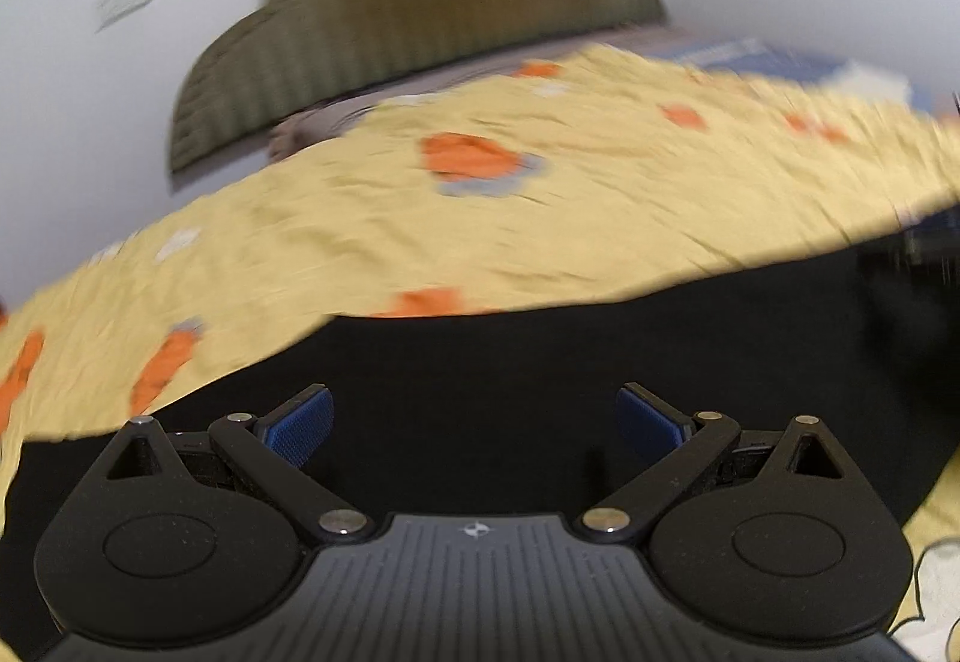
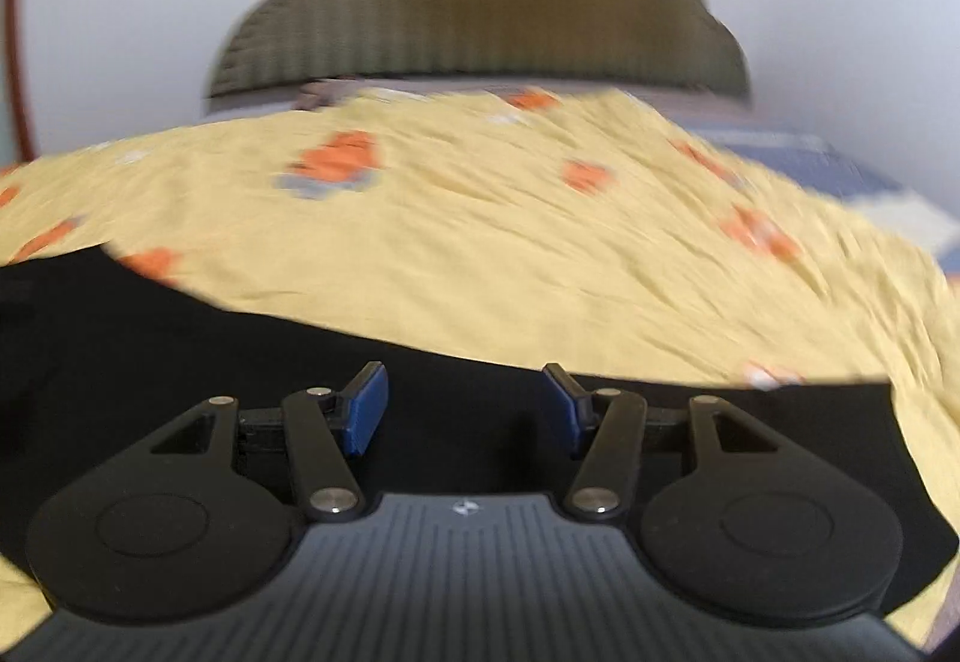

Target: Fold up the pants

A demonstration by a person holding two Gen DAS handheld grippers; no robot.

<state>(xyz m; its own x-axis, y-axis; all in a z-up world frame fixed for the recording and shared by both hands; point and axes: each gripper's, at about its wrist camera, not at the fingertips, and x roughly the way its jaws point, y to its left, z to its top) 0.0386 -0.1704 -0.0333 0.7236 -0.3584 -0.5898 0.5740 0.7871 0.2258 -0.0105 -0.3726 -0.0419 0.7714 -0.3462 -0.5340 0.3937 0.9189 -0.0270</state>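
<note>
While lying flat on the yellow bedspread (image 1: 540,218), pants (image 1: 480,362) showing as a black sheet under both tools, in each view filling the lower part of the frame. Judging the step in hand as the approach to a grasp: no fold line visible, no cloth lifted, both views blurred. Hovering over the black cloth with the left gripper (image 1: 475,425), jaws standing wide, blue pads (image 1: 300,425) well apart, nothing between them. Hovering likewise with the right gripper (image 2: 466,404), jaws parted to a narrower gap than the left, pads (image 2: 366,410) bare, no cloth pinched. Unable to tell whether either set of fingertips is touching the fabric; black on black hiding the contact. Noting the far edge of the pants running just ahead of both tools against the bedspread, with the green cushion (image 2: 480,2) beyond at the wall. Judging the next move as calling for lowering onto an edge or corner of the cloth, closing both tools on it together, then carrying it over evenly. Flagging the risk of pinching the bedspread along with the pants.
</note>
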